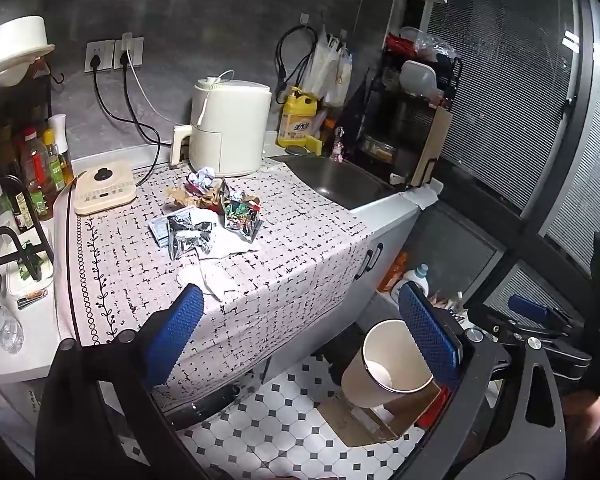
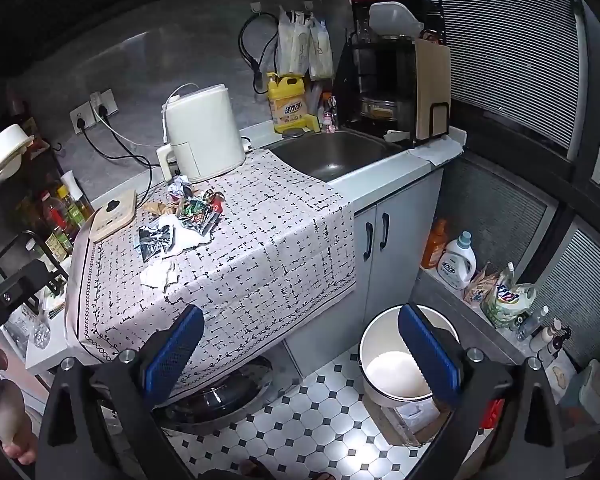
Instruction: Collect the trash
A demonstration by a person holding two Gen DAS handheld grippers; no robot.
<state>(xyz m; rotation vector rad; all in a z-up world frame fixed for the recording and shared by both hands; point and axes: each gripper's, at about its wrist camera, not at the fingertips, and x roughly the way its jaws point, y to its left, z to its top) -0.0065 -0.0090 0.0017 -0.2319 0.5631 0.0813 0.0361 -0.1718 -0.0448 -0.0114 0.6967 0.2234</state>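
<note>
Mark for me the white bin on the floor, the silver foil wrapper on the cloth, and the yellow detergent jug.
white bin (image 2: pixel 396 372), right wrist view, on its inner bottom.
silver foil wrapper (image 1: pixel 188 236), left wrist view, on its crumpled middle.
yellow detergent jug (image 1: pixel 298 122), left wrist view, on its front label.

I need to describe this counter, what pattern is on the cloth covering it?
Cloth: white with small black dashes and a vine border, clearest in the right wrist view.
</note>
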